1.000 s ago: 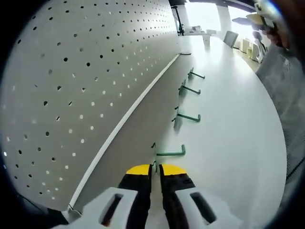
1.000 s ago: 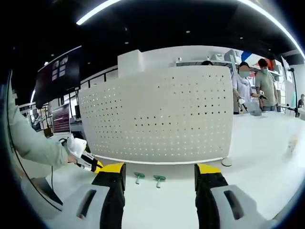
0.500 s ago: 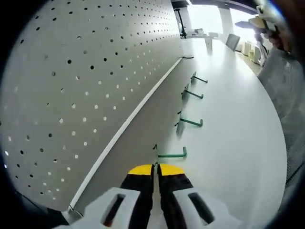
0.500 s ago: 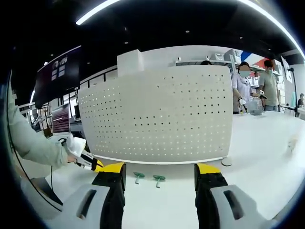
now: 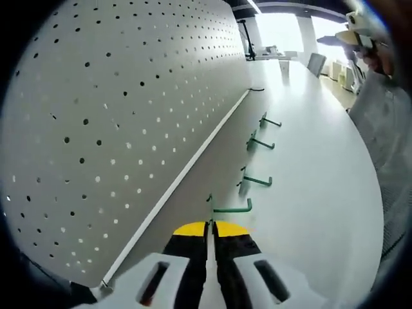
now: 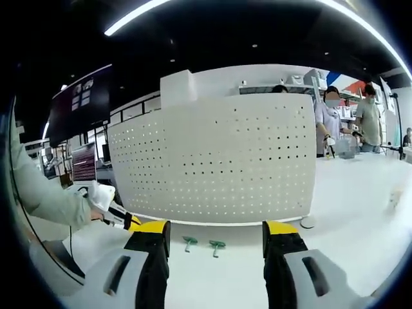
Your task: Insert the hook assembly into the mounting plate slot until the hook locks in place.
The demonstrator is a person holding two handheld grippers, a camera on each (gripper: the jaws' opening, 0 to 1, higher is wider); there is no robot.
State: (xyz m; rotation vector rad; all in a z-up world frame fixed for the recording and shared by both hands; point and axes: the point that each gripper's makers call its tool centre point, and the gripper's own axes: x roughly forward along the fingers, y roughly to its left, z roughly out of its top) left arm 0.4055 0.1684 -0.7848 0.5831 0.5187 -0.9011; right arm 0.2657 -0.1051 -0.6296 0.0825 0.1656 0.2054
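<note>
Jaws of the left gripper [image 5: 207, 226] are pressed together, tips just behind the nearest green hook [image 5: 230, 207]; whether they pinch its thin end I cannot tell, though they look set to carry it to the pegboard [image 5: 109, 109]. That hook lies flat on the white counter [image 5: 309, 187], first in a row of four running alongside the board's foot, the next hook [image 5: 255, 181] a little further on and two more beyond. All sit near the board, presumably laid out there so each needs only a short lift to a hole. The board stands upright and close on one side, so room to swing is tight there; the counter opens wide on the other side. The right gripper [image 6: 215, 237] hangs well back with its jaws spread and nothing between them, facing the whole board, where two hooks [image 6: 203, 243] show at its base, and leaving the left hand [image 6: 103, 198] free to work. People stand beyond the board's far end.
</note>
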